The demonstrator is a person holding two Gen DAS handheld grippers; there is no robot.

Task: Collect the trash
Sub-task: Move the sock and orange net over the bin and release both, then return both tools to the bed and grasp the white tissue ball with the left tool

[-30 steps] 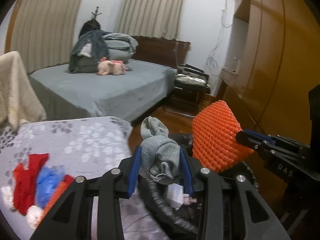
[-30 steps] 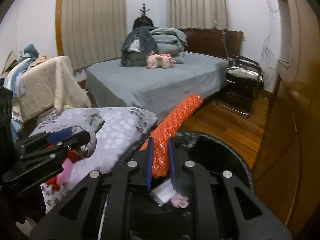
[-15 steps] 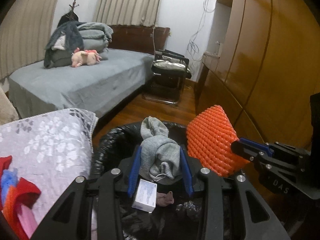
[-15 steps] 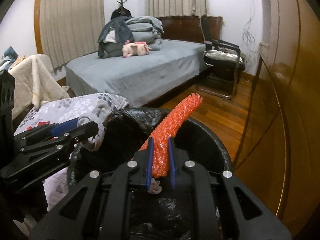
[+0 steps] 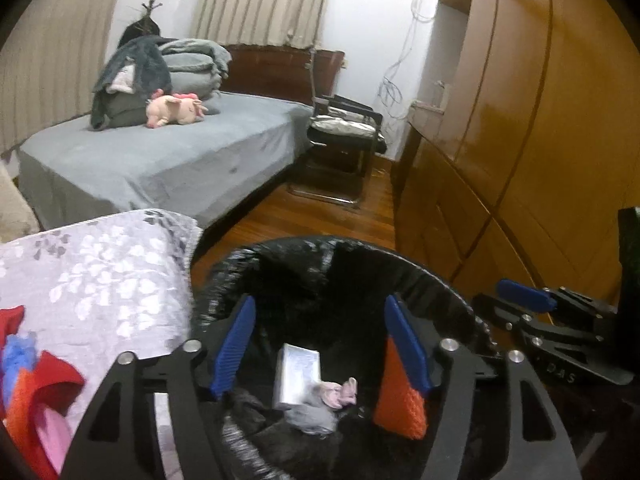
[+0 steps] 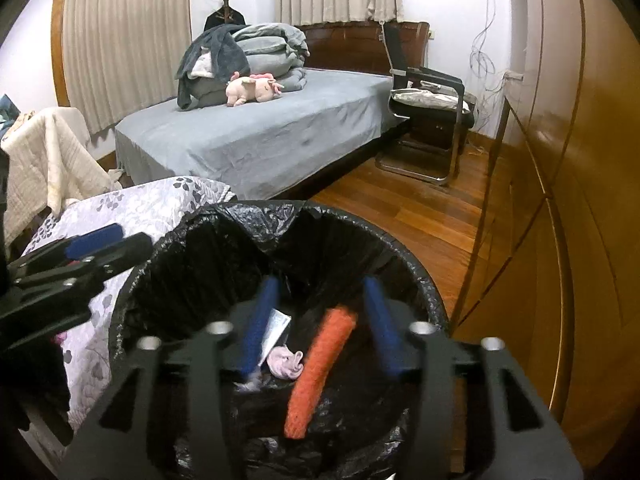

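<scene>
Both grippers hang over a bin lined with a black bag (image 5: 328, 252) (image 6: 256, 216). My left gripper (image 5: 320, 344) is opening, with nothing pressed between its blue pads. Below it in the bin lie a grey sock (image 5: 312, 418), a small white box (image 5: 297, 376) and a pink scrap (image 5: 340, 392). My right gripper (image 6: 318, 320) is opening too; the orange foam net (image 6: 320, 368) (image 5: 400, 404) is loose between its spread fingers, dropping into the bin. The right gripper (image 5: 524, 300) shows at the right of the left wrist view, the left gripper (image 6: 92, 240) at the left of the right wrist view.
A floral grey cloth surface (image 5: 100, 272) left of the bin carries red, blue and pink items (image 5: 28, 384). A wooden wardrobe (image 5: 520, 140) runs along the right. Beyond lie a grey bed (image 6: 260, 136), a black chair (image 6: 428, 112) and wooden floor (image 6: 408, 208).
Both grippers went from shut to open over the bin. The grey sock left the left gripper and lies in the bin; the orange foam net slipped from the right gripper and is falling in.
</scene>
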